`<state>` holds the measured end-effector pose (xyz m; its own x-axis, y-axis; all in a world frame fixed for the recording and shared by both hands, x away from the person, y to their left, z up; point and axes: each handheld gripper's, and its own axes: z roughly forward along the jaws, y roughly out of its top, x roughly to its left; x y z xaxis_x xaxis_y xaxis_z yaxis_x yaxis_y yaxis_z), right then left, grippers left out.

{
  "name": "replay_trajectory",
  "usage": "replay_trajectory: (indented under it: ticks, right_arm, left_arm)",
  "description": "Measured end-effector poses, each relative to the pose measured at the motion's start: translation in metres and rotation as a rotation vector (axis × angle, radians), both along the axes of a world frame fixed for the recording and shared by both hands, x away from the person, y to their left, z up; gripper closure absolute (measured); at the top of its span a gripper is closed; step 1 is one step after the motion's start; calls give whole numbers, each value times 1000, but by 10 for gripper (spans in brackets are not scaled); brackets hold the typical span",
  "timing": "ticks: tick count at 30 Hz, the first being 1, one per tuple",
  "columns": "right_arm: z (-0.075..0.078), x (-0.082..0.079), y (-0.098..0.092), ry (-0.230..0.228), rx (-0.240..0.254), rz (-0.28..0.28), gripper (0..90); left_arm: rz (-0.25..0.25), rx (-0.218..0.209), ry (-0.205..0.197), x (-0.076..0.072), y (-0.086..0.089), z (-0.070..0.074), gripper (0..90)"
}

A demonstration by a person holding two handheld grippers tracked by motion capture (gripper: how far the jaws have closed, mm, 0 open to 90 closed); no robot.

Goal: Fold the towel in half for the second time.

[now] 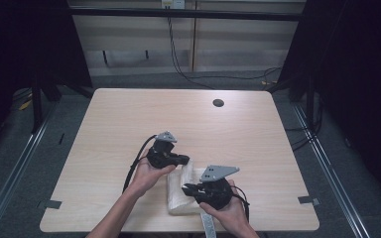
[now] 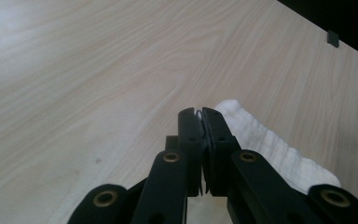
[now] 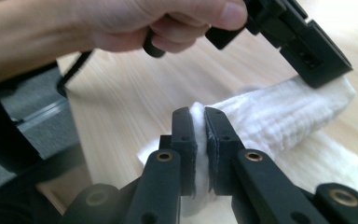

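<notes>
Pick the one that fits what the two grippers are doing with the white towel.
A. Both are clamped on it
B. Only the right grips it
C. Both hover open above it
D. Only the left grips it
A: white cloth is pinched inside the left gripper and inside the right gripper, each shut on the towel.

White ribbed towel [image 1: 181, 191] w/ a waffle-ish weave, pale wood-grain table [image 1: 129, 114], black grippers, left [image 1: 184, 159] & right [image 1: 186, 188], grey plates on top, dark grey floor.
</notes>
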<state>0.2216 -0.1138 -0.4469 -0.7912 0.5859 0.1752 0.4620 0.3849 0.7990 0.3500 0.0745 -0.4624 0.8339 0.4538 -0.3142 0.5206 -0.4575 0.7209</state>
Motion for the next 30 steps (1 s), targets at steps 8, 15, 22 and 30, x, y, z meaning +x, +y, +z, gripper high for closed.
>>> replay_trajectory:
  ticks: [8, 15, 22, 30]
  right_arm:
    - [-14, -4, -11, 28, -54, -13, 819]
    - [-24, -9, -23, 66, -78, -17, 747]
    - [-30, -11, -36, 71, -104, -43, 664]
    - [-37, -8, -45, 104, -134, -72, 587]
  left_arm:
    - [-13, 6, 16, -1, -11, -11, 871]
    - [-27, -2, 29, -4, -19, -15, 847]
    - [-55, -23, 35, -7, -28, -19, 798]
    - [-55, -51, 12, -9, -24, -13, 708]
